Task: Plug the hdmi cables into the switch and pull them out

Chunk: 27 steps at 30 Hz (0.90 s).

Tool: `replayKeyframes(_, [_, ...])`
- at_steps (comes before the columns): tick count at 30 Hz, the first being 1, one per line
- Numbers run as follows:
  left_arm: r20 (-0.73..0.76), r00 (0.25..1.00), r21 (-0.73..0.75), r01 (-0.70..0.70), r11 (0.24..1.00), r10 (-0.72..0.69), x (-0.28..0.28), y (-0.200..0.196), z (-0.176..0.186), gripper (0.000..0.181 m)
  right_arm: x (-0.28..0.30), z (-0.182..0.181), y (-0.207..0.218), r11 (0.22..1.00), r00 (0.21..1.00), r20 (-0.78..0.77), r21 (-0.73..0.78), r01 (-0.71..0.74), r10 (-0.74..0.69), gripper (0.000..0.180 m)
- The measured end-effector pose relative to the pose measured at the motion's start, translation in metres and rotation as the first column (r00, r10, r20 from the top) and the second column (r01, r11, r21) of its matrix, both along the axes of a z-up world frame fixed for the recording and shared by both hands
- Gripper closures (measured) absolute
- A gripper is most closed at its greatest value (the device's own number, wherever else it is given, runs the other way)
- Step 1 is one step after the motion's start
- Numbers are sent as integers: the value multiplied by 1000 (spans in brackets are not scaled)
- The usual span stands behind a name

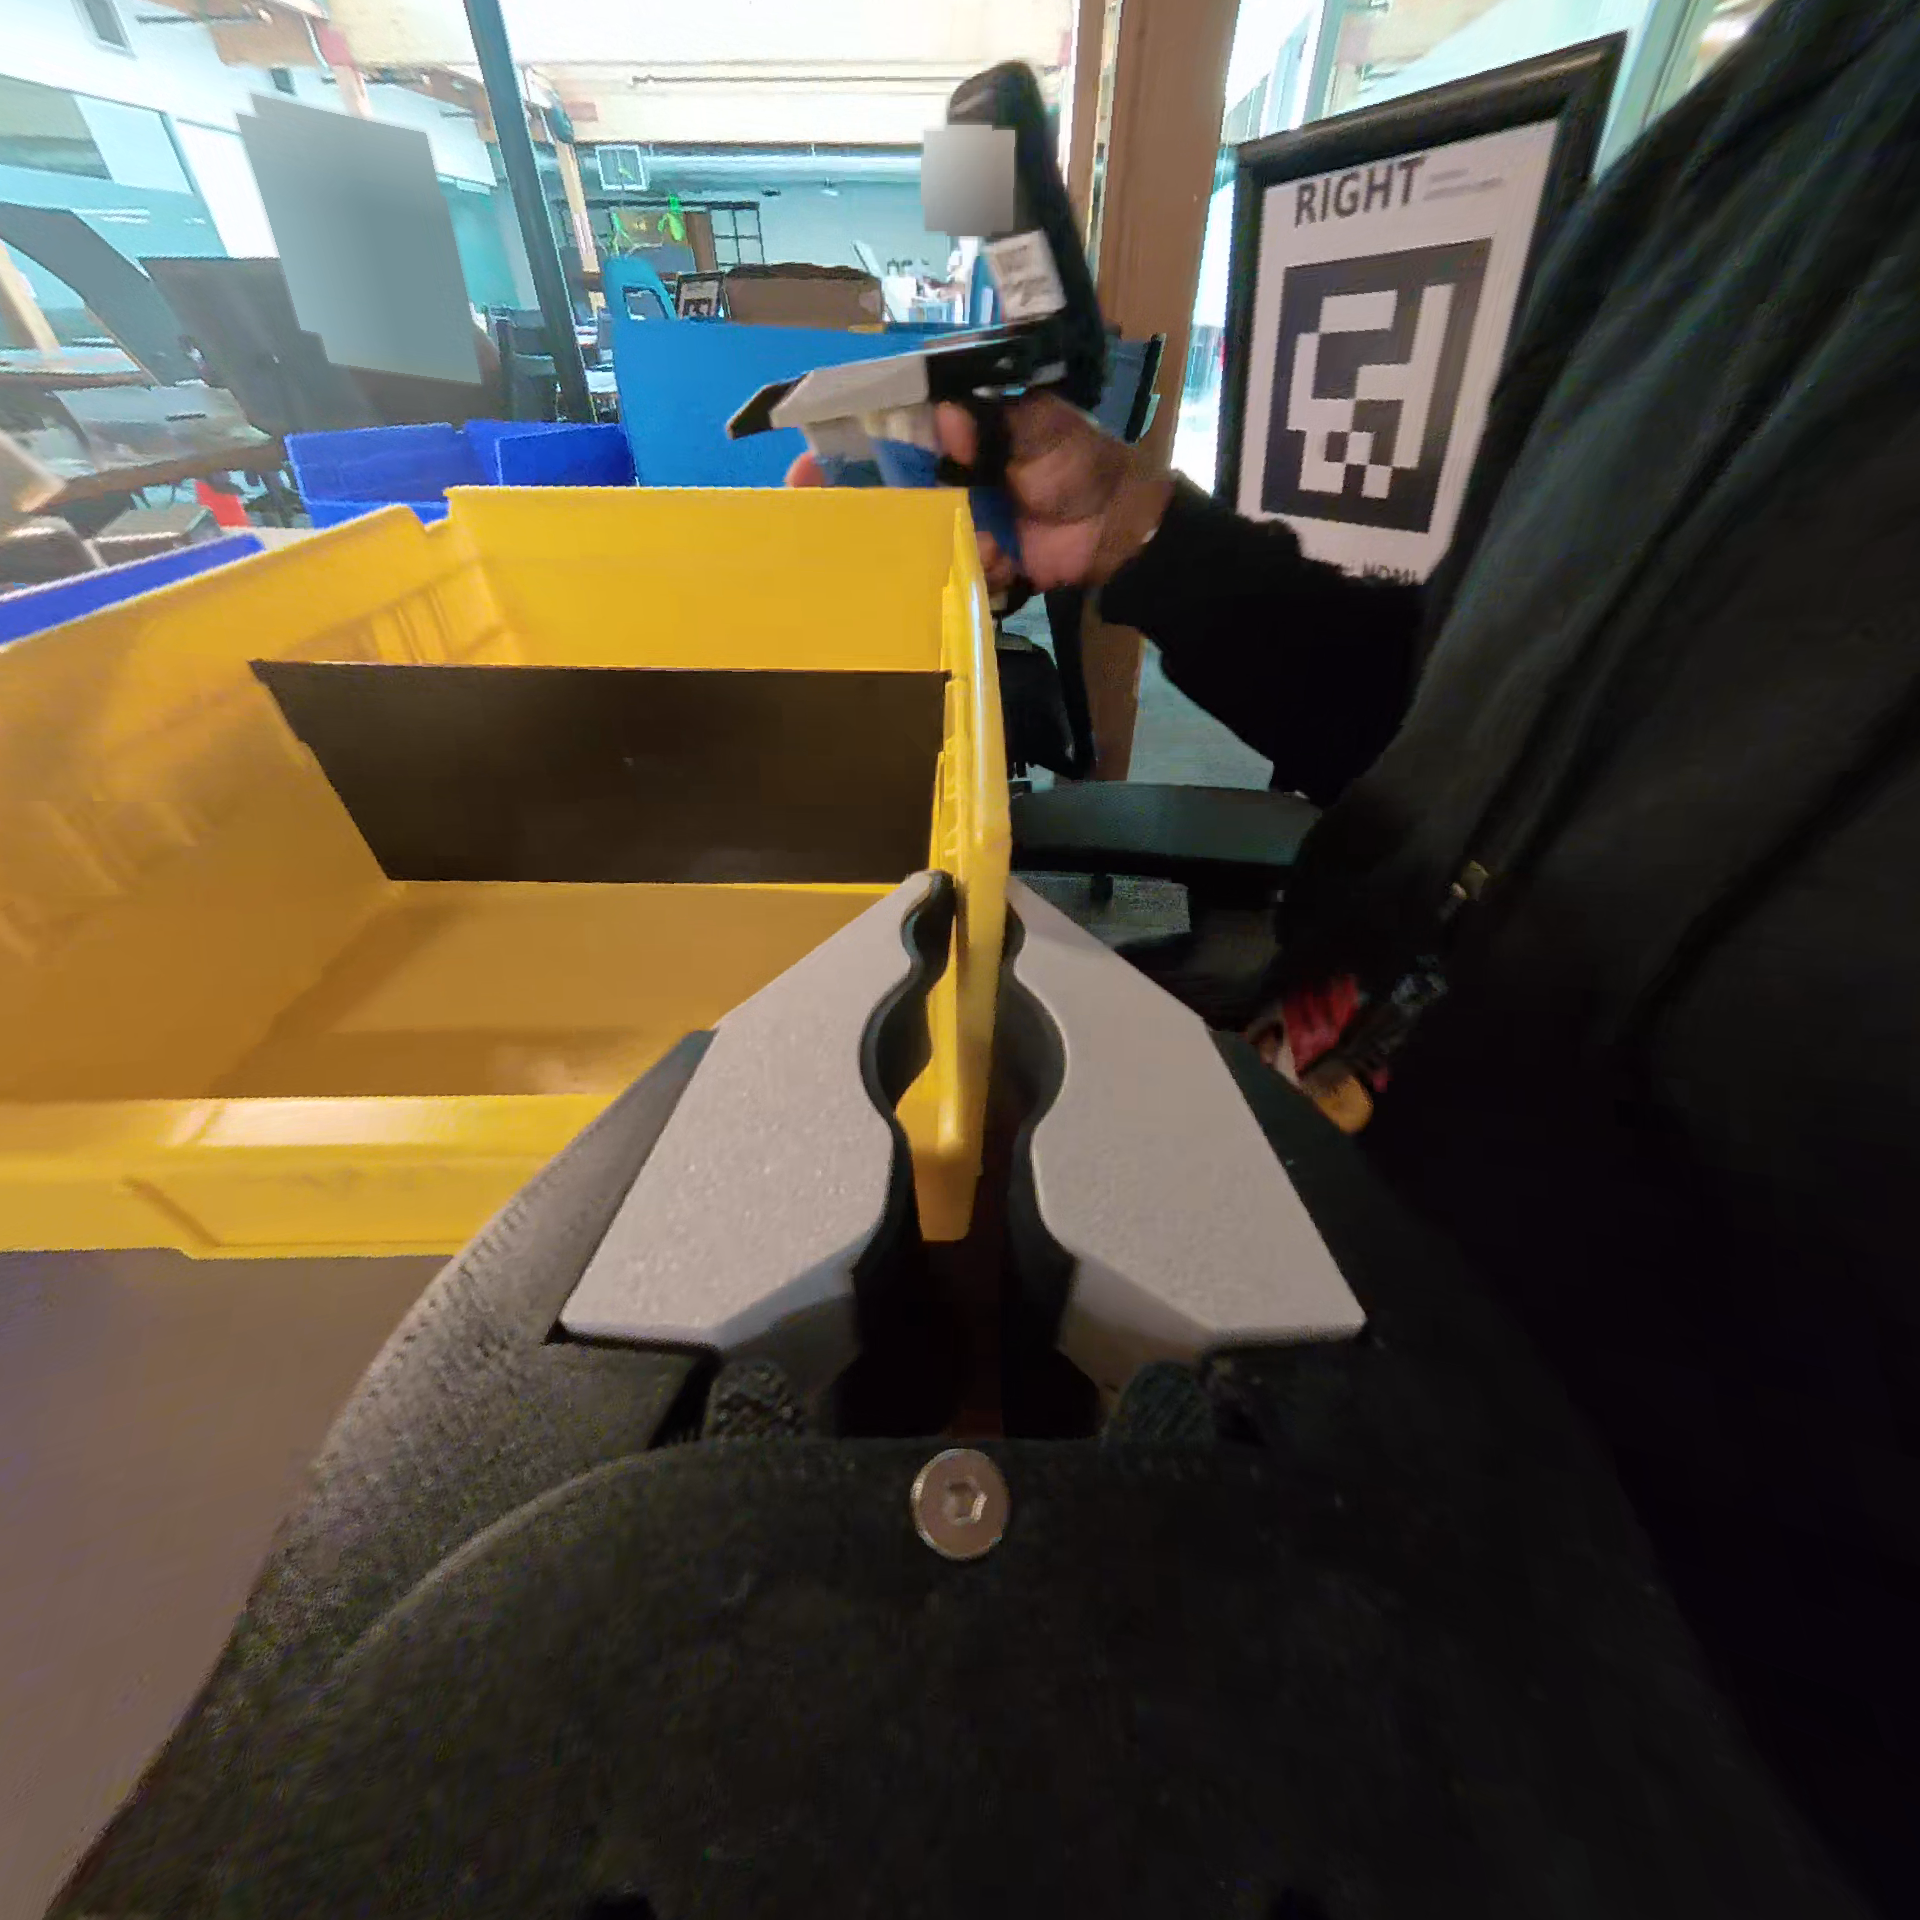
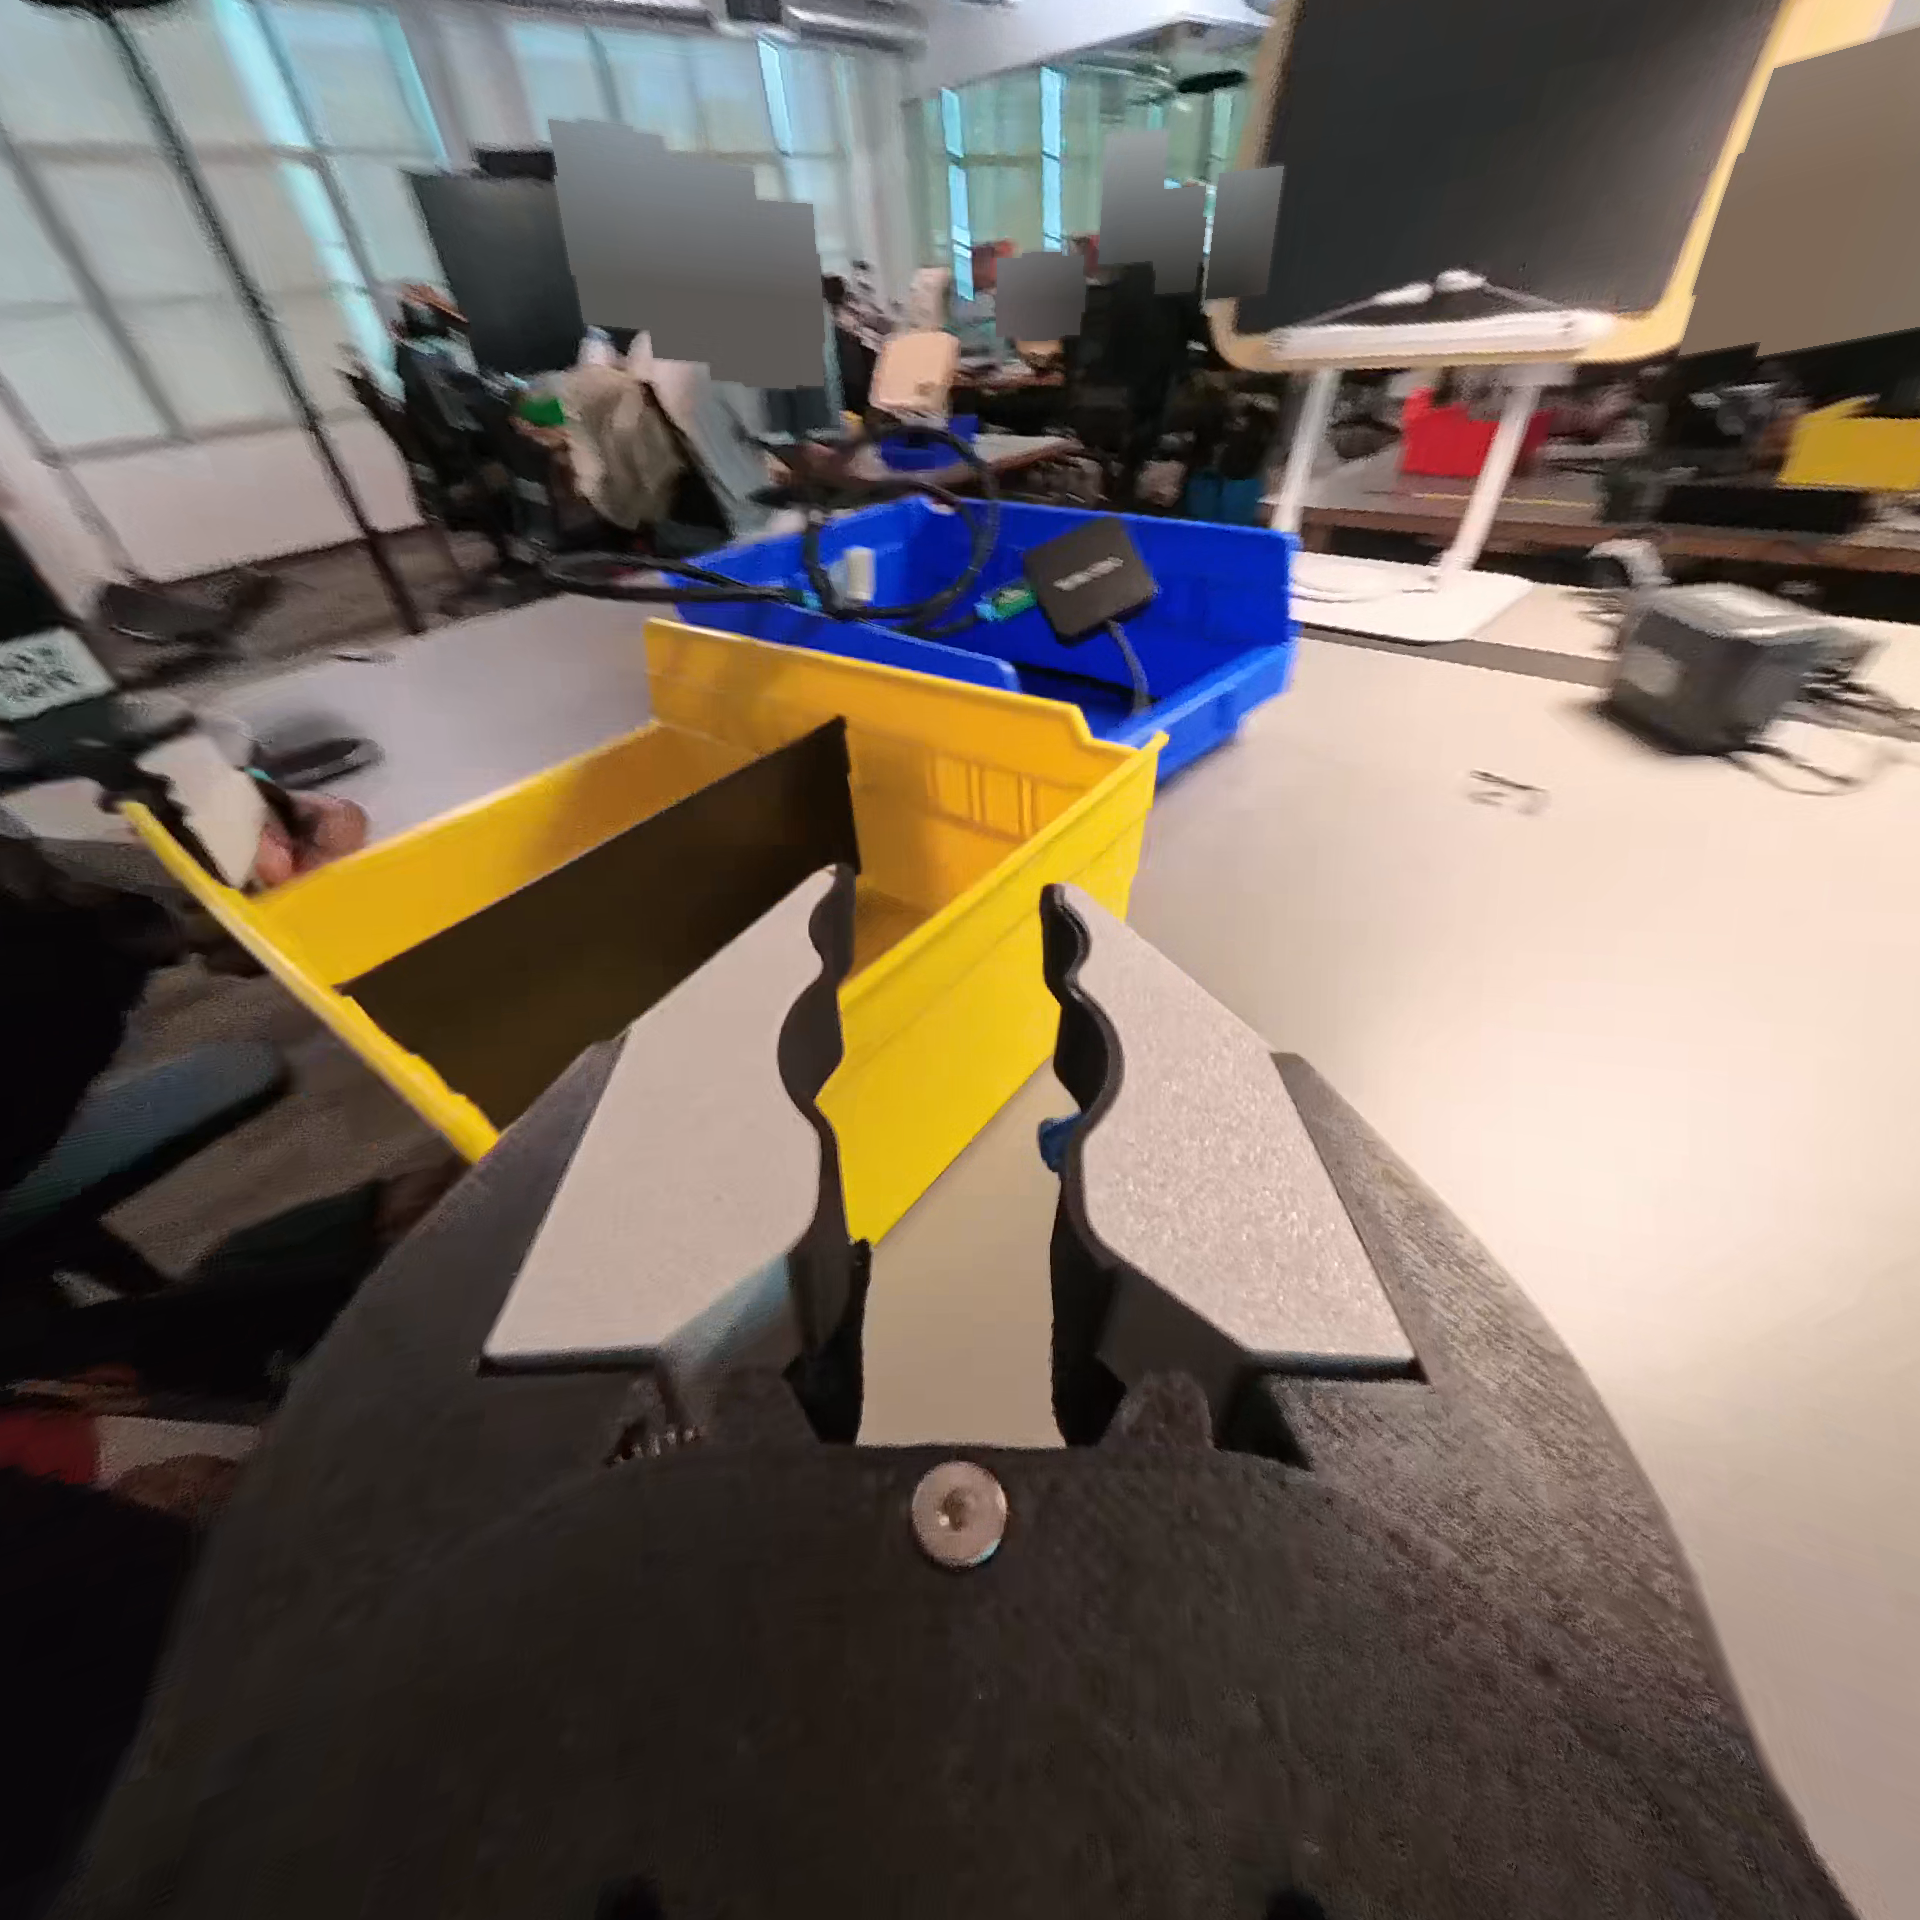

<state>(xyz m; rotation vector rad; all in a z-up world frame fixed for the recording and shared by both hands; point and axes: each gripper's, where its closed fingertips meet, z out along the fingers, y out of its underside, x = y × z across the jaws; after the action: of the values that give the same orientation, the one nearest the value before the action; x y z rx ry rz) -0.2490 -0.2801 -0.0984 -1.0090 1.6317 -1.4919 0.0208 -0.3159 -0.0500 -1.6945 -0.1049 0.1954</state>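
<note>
My left gripper [image 1: 977,904] is shut on the right side wall of an empty yellow bin [image 1: 675,582] with a black divider [image 1: 623,769]. My right gripper [image 2: 945,894] is open and empty, above the near corner of the same yellow bin [image 2: 966,1039]. Behind it, a blue bin [image 2: 1236,582] holds the black square switch [image 2: 1089,577] and black HDMI cables [image 2: 935,561]. The right gripper also shows far off in the left wrist view [image 1: 862,400], held by a hand. The left gripper shows blurred at the left edge of the right wrist view [image 2: 197,800].
The bins stand on a pale table [image 2: 1455,987]. A grey box [image 2: 1725,665] sits at its far right, and a board on a white stand [image 2: 1455,312] is behind. Blue bins [image 1: 416,457] and a framed marker sign [image 1: 1371,353] stand beyond. The person's black clothing [image 1: 1662,935] fills the right. My right fingertips sit around 30 cm from my left ones.
</note>
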Motion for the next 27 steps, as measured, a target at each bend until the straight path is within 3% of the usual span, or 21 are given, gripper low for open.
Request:
replayKeyframes(3, [-16, 998, -22, -64, 998, 64, 48, -2, 1, 176, 28, 6, -23, 984, 981, 109, -58, 168, -161, 140])
replayKeyframes(5, [-67, 988, -53, -144, 988, 140, 75, 4, -1, 166, 36, 8, -34, 970, 967, 139, -90, 226, -213, 137])
replayKeyframes(10, [70, 965, -120, -242, 963, 251, 54, 30, 49, 152, 22, -7, -55, 950, 958, 172, -174, 257, -228, 136])
replayKeyframes(12, [86, 907, -181, -394, 901, 413, 33, 73, 68, 142, 25, -18, -58, 933, 942, 220, -201, 299, -254, 134])
replayKeyframes(15, [3, 734, -314, -645, 697, 680, -1, 161, 78, 136, 41, -22, -53, 918, 928, 209, -188, 348, -309, 131])
replayKeyframes(18, [-79, 589, -407, -756, 513, 804, -22, 230, 75, 136, 68, -24, -42, 898, 886, 289, -147, 415, -362, 144])
replayKeyframes(22, [-145, 544, -429, -787, 443, 826, -15, 272, 69, 136, 97, -15, -40, 853, 835, 332, -141, 503, -438, 133])
replayKeyframes(24, [-173, 551, -405, -795, 451, 816, -7, 276, 66, 135, 73, 1, -40, 892, 867, 308, -102, 440, -392, 132])
replayKeyframes(27, [-186, 496, -310, -849, 428, 848, 0, 285, 60, 135, 15, 5, -36, 950, 918, 293, -84, 302, -266, 126])
